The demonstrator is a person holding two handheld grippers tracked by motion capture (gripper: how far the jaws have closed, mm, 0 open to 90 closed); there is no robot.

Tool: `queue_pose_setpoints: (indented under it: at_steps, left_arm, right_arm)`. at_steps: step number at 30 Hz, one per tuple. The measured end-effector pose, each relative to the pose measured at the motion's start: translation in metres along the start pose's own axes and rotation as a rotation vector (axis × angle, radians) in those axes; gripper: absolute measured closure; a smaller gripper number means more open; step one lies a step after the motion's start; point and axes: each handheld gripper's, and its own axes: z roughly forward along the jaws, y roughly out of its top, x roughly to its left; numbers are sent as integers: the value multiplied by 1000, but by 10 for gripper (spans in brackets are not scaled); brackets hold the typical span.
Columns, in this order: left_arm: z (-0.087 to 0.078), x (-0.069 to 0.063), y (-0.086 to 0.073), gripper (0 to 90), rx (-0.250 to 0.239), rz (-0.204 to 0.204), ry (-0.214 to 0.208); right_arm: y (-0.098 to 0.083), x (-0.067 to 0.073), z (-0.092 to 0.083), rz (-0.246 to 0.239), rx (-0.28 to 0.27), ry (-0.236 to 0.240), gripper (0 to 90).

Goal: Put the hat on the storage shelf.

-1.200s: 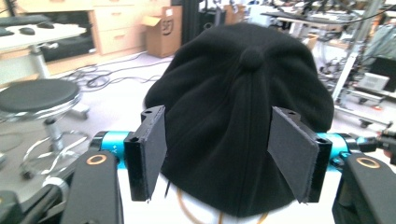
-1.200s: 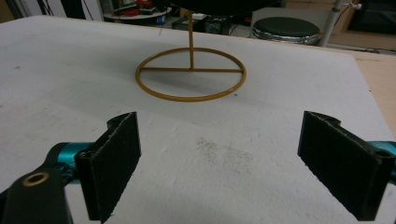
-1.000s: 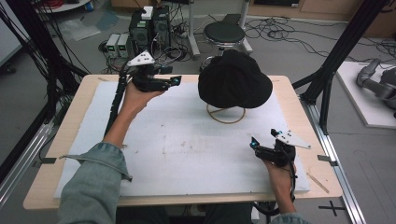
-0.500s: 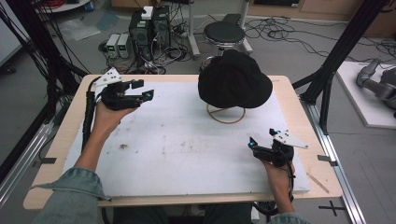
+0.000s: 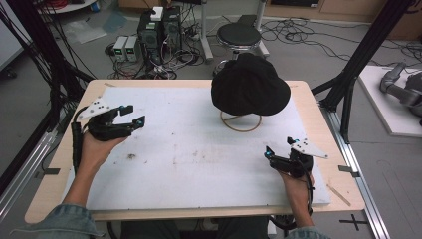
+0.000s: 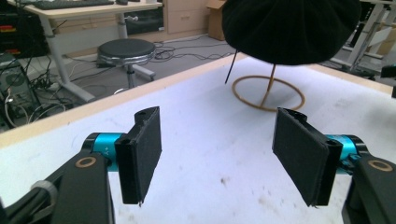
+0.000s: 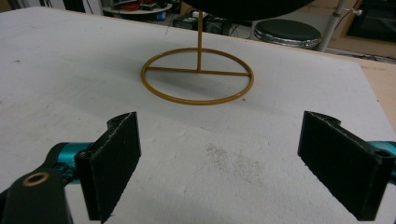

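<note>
Black hat (image 5: pixel 250 84) sat on gold wire stand (image 5: pixel 241 121) at far side of worktop (image 5: pixel 189 149). Left hand-held gripper (image 5: pixel 130 114) empty, jaws just widening, spread. Right hand-held gripper (image 5: pixel 278 149) spread, empty, well short of stand.

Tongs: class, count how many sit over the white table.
2. The left tongs are open near the table's left edge; the right tongs are open at its right, both empty.

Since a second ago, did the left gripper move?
Yes. The left gripper has slid away from the black hat toward the table's left edge and nearer the person, its empty jaws opening wider.
</note>
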Motion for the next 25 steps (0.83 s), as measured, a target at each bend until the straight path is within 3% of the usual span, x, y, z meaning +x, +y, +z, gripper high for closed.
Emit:
queue_pose_setpoints:
  at_steps: [11,25]
  left_arm:
    - [-28,-9,-38,329,7,-4,43]
    - [-38,-14,-59,328,2,-19,64]
  right_arm:
    - [0,-1,1,-9,4,-9,130]
    - [0,0,2,-15,7,-7,130]
